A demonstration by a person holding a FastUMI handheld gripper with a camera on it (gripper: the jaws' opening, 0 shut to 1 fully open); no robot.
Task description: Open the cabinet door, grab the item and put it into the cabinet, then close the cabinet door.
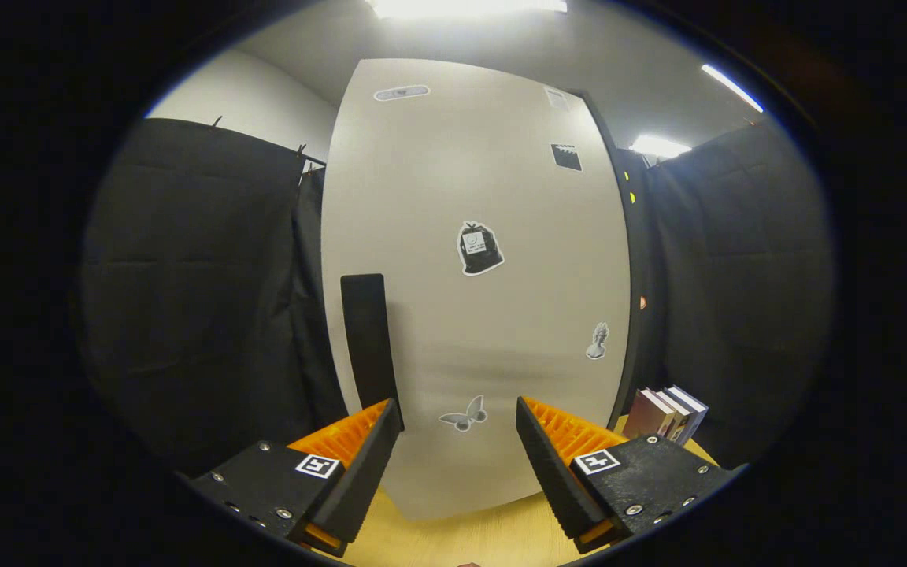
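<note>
Though shut, cabinet door (473,276); claw (459,429) agape.

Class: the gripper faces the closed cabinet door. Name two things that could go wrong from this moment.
1. The open gripper sits right of the dark handle; closing now would likely miss it.
2. The books stand close beside the cabinet door; a wide reach might knock them.
</note>
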